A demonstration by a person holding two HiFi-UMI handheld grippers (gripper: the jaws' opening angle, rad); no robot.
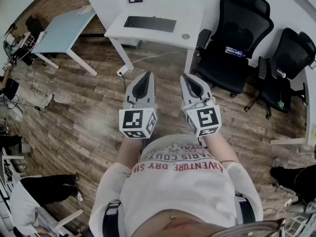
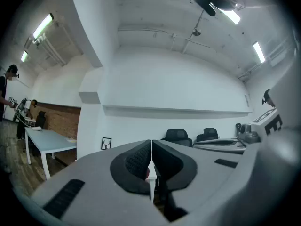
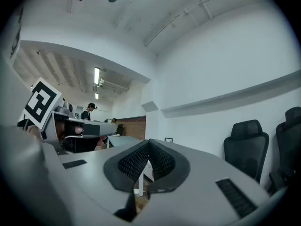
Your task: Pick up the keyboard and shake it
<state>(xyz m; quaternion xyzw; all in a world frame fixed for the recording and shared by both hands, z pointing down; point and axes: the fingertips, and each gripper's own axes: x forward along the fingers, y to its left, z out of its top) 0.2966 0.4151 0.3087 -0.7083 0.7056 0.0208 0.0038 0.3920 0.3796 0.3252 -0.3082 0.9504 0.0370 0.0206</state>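
**Keyboard out of reach; both grippers clenched and empty**

The keyboard point(image 1: 149, 23) lies along the near edge of the white desk point(image 1: 163, 6), toward its left corner, well apart from both tools. The left gripper point(image 1: 144, 77) and right gripper point(image 1: 190, 79) are held level, side by side, with their jaws pressed together on nothing.

The approach would likely go best by walking up squarely and opening both jaws early. Gripping the keyboard's two short ends should keep it balanced when shaken.

The shirt point(image 1: 177, 184) print, seen upside down, partly reads "ADVENTURE" and "DRY". The key legends are too small to read.

Two black office chairs point(image 1: 232, 38) stand beside a white desk point(image 1: 192, 9) on wood floor point(image 1: 89, 112).
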